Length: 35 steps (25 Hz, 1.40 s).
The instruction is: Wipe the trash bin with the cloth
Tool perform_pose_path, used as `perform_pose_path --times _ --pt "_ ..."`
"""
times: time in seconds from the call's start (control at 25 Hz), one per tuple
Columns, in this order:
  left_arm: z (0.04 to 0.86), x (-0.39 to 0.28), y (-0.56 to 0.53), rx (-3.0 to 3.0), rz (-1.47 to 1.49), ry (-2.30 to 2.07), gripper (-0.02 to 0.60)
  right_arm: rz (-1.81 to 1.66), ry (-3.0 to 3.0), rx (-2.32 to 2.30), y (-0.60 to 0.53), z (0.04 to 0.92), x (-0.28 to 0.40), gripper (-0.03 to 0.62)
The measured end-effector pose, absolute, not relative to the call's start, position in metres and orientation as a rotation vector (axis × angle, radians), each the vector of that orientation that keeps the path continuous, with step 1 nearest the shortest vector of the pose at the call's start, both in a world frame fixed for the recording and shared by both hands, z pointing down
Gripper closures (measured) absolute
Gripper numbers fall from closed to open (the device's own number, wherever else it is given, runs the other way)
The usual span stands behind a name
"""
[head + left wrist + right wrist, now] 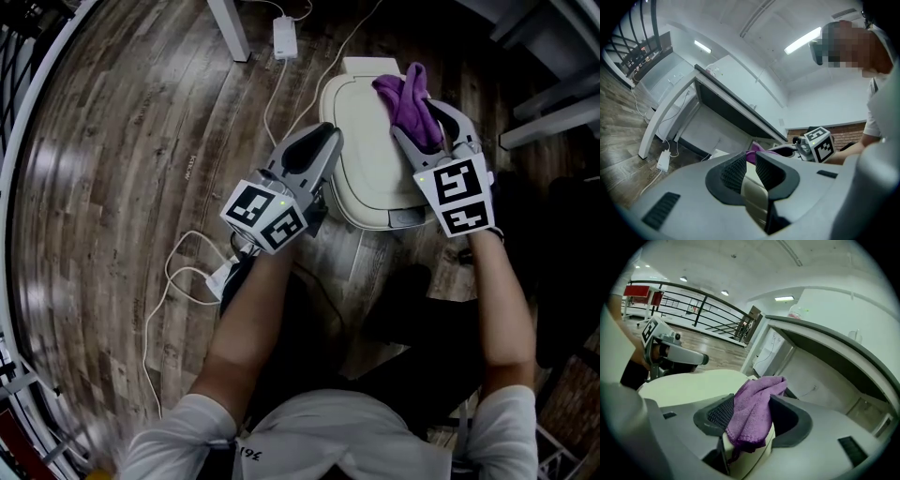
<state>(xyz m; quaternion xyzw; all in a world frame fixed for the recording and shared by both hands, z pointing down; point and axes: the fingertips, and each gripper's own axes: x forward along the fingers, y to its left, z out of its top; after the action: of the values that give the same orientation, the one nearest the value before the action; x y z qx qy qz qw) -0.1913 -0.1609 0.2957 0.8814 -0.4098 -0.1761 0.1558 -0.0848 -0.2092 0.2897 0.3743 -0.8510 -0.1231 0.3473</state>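
Observation:
The trash bin (361, 150) has a cream lid and stands on the wooden floor in front of me. A purple cloth (410, 101) lies bunched on the lid's far right part. My right gripper (422, 120) straddles it with its jaws open: in the right gripper view the cloth (754, 408) leans on the left pad, drapes over the lid's edge (693, 385), and a gap shows before the right pad. My left gripper (328, 142) is at the bin's left side, shut on the lid's cream rim (752, 190), which fills the gap between its pads.
A white power adapter (284, 39) and its cables (178, 272) lie on the floor (122, 169) left of and behind the bin. A white table leg (230, 28) stands at the back. A white desk with a dark underside (726, 101) rises just beyond the bin.

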Motion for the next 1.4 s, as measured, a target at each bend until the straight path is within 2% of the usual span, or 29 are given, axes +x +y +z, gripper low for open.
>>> perform_pose_path --times 0.08,0.16,0.28,0.56,0.8,1.04,1.2,1.4 --pt "0.295 -0.192 -0.161 2.52 -0.503 -1.177 0.522 -0.293 -2.211 0.962 -0.213 0.293 -0.082 0.363" --pt "0.294 -0.193 -0.16 2.519 -0.503 -1.178 0.522 -0.239 -2.207 0.962 -0.214 0.296 -0.081 0.43" --pt "0.294 -0.192 -0.16 2.535 -0.487 -1.18 0.522 -0.185 -2.204 0.983 -0.22 0.298 -0.083 0.465" --pt "0.29 -0.189 -0.158 2.559 -0.476 -1.212 0.522 -0.079 -2.265 1.119 -0.251 0.266 -0.077 0.469" --pt "0.289 -0.182 -0.156 2.58 -0.445 -1.208 0.522 0.081 -2.421 1.059 -0.264 0.255 -0.122 0.469" --pt "0.29 -0.172 -0.152 2.609 -0.408 -1.187 0.522 -0.023 -2.353 0.911 -0.281 0.254 -0.148 0.469" --pt "0.291 -0.181 -0.148 2.622 -0.388 -1.193 0.522 0.067 -2.352 0.967 -0.309 0.222 -0.132 0.468" --pt "0.289 -0.191 -0.152 2.581 -0.427 -1.222 0.522 -0.007 -2.284 1.042 -0.337 0.165 -0.116 0.47"
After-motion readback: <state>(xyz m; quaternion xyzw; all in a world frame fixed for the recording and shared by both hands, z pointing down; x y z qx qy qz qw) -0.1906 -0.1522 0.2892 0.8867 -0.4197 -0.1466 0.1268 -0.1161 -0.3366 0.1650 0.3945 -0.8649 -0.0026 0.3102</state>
